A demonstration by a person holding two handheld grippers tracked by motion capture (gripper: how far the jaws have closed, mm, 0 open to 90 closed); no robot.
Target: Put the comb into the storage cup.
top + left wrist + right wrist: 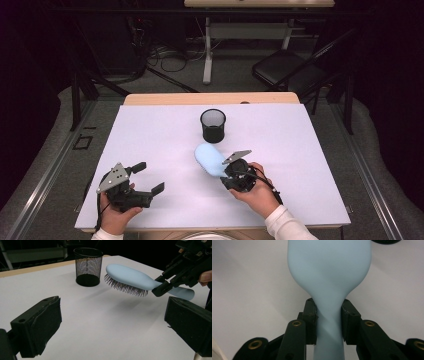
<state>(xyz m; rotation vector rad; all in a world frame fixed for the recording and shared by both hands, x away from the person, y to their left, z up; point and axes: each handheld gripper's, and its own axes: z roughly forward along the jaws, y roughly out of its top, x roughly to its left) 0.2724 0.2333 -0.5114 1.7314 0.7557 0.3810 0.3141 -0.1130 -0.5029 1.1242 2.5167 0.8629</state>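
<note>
The right tool (226, 172) pinches the brush (210, 159) by its handle, bristles down, clear of the surface (165, 145). The left tool (150, 178) rests spread. Next, likely: carry the brush ahead to the cup (213, 125), tip it upright.

Hairbrush (132, 277): no lettering, brand or number legible on back or handle.
Mesh cup (88, 266): no label or sign legible.
Right gripper (329, 320): no marking readable on jaws or links.
Left gripper (112, 327): no marking readable on pads.
Table (150, 150): plain surface, nothing written.
</note>
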